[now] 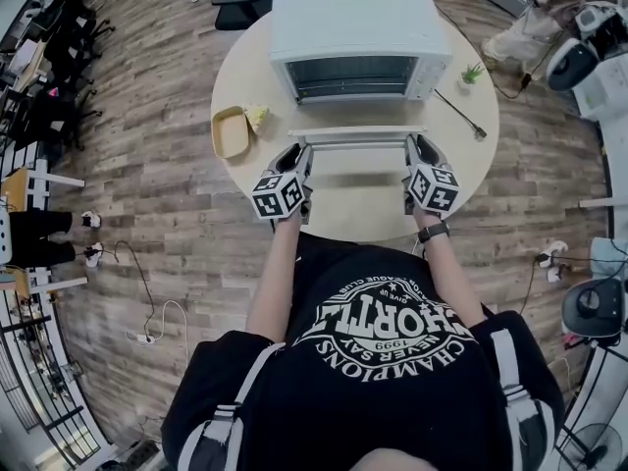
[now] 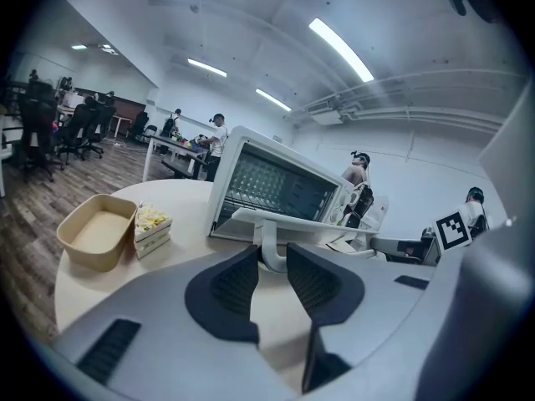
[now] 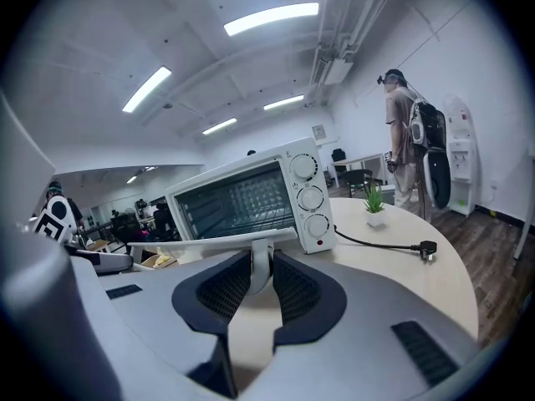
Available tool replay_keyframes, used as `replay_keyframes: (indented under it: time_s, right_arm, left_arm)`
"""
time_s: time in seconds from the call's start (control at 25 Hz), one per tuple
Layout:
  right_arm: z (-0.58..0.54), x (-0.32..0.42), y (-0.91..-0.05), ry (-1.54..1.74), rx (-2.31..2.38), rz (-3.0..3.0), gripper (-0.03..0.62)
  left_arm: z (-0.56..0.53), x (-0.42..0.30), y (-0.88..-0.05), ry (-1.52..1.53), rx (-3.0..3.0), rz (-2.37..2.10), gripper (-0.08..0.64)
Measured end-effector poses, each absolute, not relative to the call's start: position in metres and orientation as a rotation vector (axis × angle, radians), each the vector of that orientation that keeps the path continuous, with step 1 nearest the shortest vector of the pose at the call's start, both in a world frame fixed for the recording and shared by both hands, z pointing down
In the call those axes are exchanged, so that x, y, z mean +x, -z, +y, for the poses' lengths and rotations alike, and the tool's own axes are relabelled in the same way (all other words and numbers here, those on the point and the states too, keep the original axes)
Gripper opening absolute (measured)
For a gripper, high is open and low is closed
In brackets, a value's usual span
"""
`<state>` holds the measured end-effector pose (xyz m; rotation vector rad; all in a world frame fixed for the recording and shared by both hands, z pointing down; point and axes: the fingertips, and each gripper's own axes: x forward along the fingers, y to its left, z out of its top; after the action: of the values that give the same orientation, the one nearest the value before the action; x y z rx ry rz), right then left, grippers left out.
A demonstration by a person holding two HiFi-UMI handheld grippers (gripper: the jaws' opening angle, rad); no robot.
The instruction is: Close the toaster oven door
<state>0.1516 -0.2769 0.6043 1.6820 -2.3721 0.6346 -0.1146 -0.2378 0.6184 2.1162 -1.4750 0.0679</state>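
Left gripper (image 1: 298, 152): ribbed dark pads closed on the left post of the door handle (image 2: 288, 219). Right gripper (image 1: 416, 145): pads closed on the right post of the same white bar. The door (image 1: 358, 133) hangs dropped open, roughly level, in front of the toaster oven (image 1: 353, 23). The oven is a white box with a wire rack inside and three round dials on its right face, set at the table's (image 1: 471, 170) far edge.

Table: round, smooth, pale beige.
- Left edge: tan rectangular tray (image 1: 228, 133), with a layered sandwich wedge (image 1: 257, 116) just beside it.
- Right edge: small potted plant (image 1: 471, 72) and a black cord (image 1: 459, 116), its plug lying loose.

Floor (image 1: 147, 165): wood plank. Room: open office, strip lights (image 3: 272, 17) overhead.
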Motion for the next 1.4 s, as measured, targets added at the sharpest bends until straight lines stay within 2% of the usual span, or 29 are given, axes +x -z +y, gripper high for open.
replay_keyframes:
  time_s: [1.4]
  right_arm:
    - [-0.31,0.148,-0.564,-0.534,1.749,-2.523,0.106]
  left_arm:
    - [-0.27,-0.123,-0.581,0.144,2.106,-1.567,0.127]
